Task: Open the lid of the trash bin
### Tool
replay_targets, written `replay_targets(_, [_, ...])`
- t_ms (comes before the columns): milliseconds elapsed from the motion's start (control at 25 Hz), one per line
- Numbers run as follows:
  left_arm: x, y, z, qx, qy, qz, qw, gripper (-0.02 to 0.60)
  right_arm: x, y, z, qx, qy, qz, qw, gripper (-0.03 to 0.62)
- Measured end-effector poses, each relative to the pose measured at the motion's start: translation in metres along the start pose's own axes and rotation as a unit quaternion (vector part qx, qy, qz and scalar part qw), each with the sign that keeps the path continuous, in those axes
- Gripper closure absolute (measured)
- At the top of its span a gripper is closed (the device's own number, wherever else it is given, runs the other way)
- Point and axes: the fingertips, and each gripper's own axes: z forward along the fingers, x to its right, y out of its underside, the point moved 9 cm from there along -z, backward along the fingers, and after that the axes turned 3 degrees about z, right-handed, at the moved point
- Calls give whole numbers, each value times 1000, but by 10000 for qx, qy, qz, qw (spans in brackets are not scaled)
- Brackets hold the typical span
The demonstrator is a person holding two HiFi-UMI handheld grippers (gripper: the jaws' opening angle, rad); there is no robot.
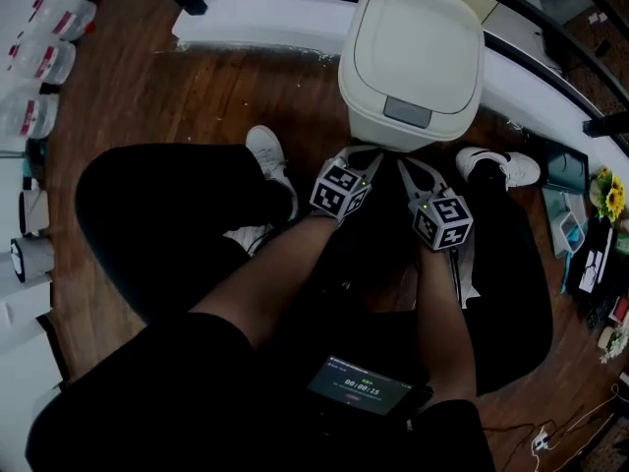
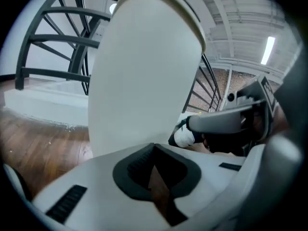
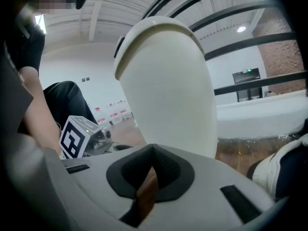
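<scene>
A white trash bin (image 1: 413,62) stands on the wood floor with its lid (image 1: 418,37) down; a grey push tab (image 1: 407,112) sits at the lid's front edge. My left gripper (image 1: 360,157) and right gripper (image 1: 417,173) hang side by side just in front of the bin's lower front, below the tab, touching nothing. Both are shut and hold nothing. The bin (image 2: 144,71) towers close ahead of the left gripper (image 2: 155,177) in the left gripper view. In the right gripper view the bin (image 3: 168,90) rises just beyond the right gripper (image 3: 147,186).
The person's white shoes (image 1: 267,155) (image 1: 499,167) flank the bin's base. A white ledge (image 1: 265,18) with dark railing runs behind it. Plastic containers (image 1: 39,67) line the left edge; a timer screen (image 1: 361,385) lies near the person's lap. Clutter and sunflowers (image 1: 609,195) sit at right.
</scene>
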Motion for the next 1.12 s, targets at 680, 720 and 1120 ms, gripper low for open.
replay_targets(680, [76,-151,-171,1777,841,1316,9716,549,-119,-125,-86,1208,-575,-1178,9840,566])
replay_targets(720, [82,-160,-181,1846,907,1390,9687,549,-128,-133,-91,1249,-597,-1218,9829,566])
replay_targets(1120, [107,-200,-245,2151,1319,1505,9559,549,-186,-187,-142,1611,-1026,-1673,9672,565])
